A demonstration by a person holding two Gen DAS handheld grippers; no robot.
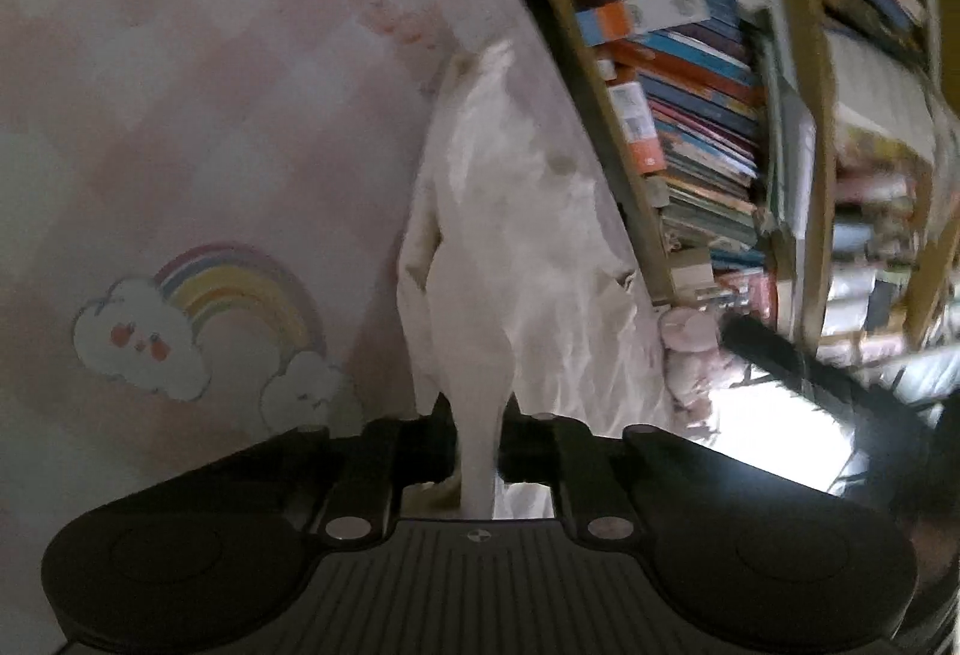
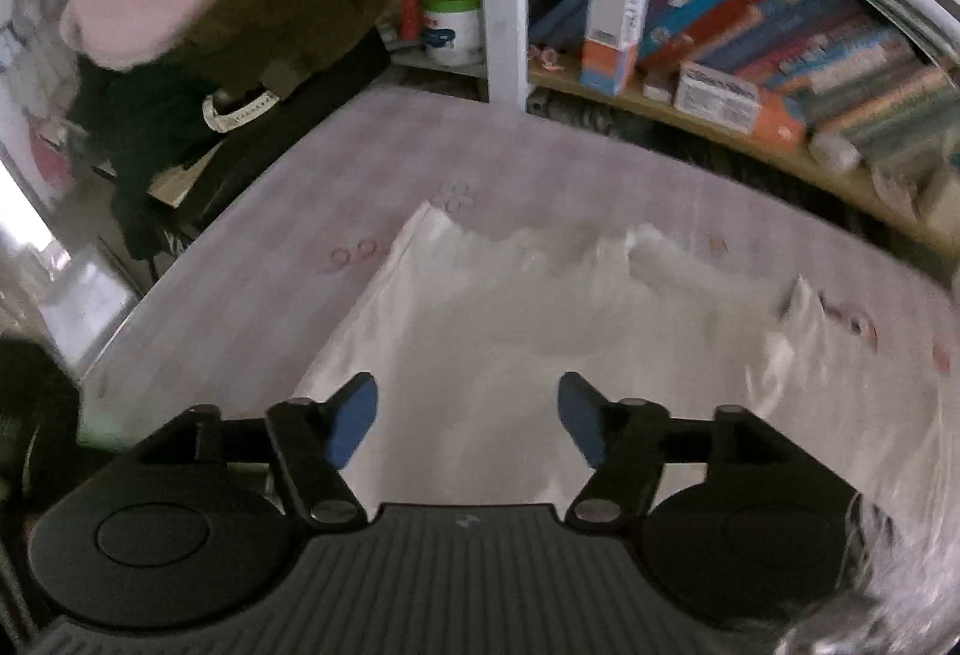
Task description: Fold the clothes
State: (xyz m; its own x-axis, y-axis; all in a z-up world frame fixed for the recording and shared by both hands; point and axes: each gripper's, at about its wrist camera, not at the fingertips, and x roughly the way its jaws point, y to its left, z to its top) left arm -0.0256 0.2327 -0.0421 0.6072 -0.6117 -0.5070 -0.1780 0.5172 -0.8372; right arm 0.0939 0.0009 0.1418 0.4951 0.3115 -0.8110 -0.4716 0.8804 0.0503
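White garment on the bed, my left claw (image 1: 477,451) gripping it.
My right claw (image 2: 468,418) hangs spread wide above the garment (image 2: 540,331), holding nothing, on the pink bed (image 2: 300,211).

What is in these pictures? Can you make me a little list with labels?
place: pink checked bed cover beside bookshelves
garment: white cloth, lying on the cover
left gripper: shut on a fold of the white cloth
right gripper: open above the cloth, nothing between its jaws
picture on cover: rainbow with clouds
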